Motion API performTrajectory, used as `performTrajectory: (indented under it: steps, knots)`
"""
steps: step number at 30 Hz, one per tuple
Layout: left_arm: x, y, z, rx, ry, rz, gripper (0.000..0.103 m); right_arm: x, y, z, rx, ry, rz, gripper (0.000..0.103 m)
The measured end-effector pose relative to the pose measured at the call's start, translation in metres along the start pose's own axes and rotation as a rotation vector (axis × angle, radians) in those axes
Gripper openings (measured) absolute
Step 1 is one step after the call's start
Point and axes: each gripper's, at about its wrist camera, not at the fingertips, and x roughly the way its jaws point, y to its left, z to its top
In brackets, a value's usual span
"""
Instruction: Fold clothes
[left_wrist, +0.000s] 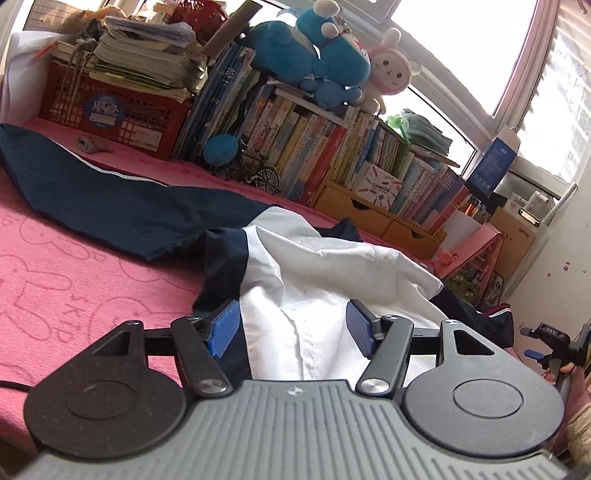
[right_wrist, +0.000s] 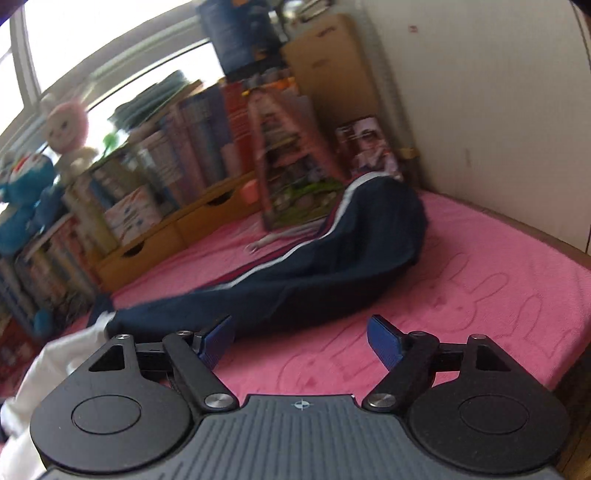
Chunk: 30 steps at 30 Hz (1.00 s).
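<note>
A navy and white jacket (left_wrist: 314, 280) lies rumpled on the pink bed cover (left_wrist: 74, 280). One navy sleeve (left_wrist: 122, 199) stretches away to the far left. My left gripper (left_wrist: 293, 326) is open just over the white body of the jacket, and its blue pads (left_wrist: 221, 326) press on nothing. The other navy sleeve (right_wrist: 295, 280), with a white and red stripe, runs toward the back right corner. My right gripper (right_wrist: 301, 341) is open above bare pink cover (right_wrist: 480, 288), just in front of that sleeve, with the white cloth (right_wrist: 55, 365) at its lower left. A hand holds the right gripper (left_wrist: 546, 343) at the far right edge.
Rows of books (left_wrist: 332, 151) on a wooden drawer unit (left_wrist: 369, 210) line the far side of the bed. A red crate (left_wrist: 110, 110) with stacked papers stands at the back left, with plush toys (left_wrist: 317, 55) on top of the books. A wall (right_wrist: 480, 92) and the bed's edge (right_wrist: 569, 373) are on the right.
</note>
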Motion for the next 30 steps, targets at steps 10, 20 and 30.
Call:
performTrajectory:
  steps: [10,20,30]
  knots:
    - [0.052,0.000,-0.022,-0.016,0.111,0.141,0.063,0.108,-0.055,0.041,0.352,-0.022,-0.086,0.034]
    - [0.058,-0.006,-0.032,0.048,0.092,0.151,0.073,0.031,0.127,-0.094,-0.805,-0.062,0.200,0.028]
    - [0.060,-0.012,-0.041,0.103,0.050,0.133,0.081,-0.015,0.074,-0.068,-0.448,-0.086,0.074,0.069]
